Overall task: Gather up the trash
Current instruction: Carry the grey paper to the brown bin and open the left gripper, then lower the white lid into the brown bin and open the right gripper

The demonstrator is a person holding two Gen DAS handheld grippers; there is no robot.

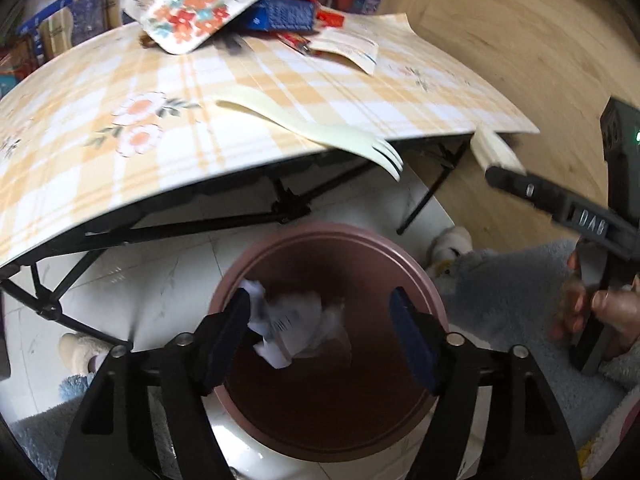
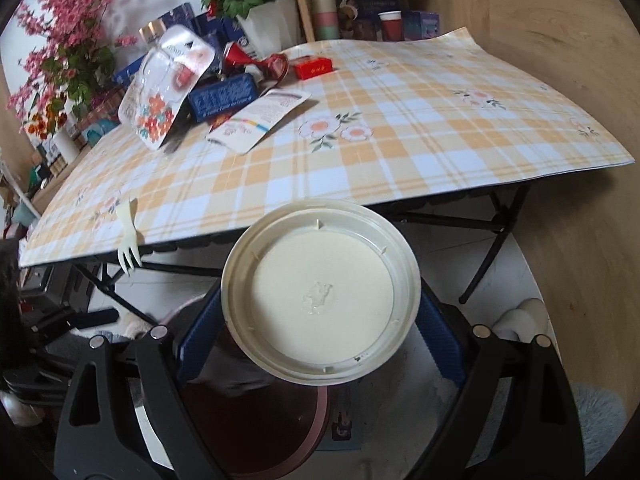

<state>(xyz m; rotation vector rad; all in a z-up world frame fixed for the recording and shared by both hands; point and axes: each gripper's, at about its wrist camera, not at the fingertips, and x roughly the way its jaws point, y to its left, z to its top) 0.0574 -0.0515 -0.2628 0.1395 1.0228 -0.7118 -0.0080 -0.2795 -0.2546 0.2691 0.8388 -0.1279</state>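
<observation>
My left gripper (image 1: 324, 312) hangs open over the round pink bin (image 1: 424, 280) on the floor. A crumpled white paper (image 1: 288, 320) is blurred between the blue pads, close to the left one and clear of the right. My right gripper (image 2: 320, 320) is shut on a cream round plastic lid (image 2: 320, 292), held above the bin (image 2: 260, 420) just off the table edge. In the left wrist view that lid (image 1: 496, 148) shows edge-on at the right. A cream plastic fork (image 1: 312, 128) (image 2: 128, 240) lies over the table's front edge with its tines overhanging.
The checked tablecloth (image 2: 400, 160) carries a heap at the back: a floral blister pack (image 2: 156, 96), a blue box (image 2: 224, 96), a white packet (image 2: 256, 120) and red wrappers (image 2: 312, 68). Black folding legs (image 1: 424, 200) stand under the table. Slippers (image 1: 80, 352) and fuzzy blue fabric (image 1: 512, 280) flank the bin.
</observation>
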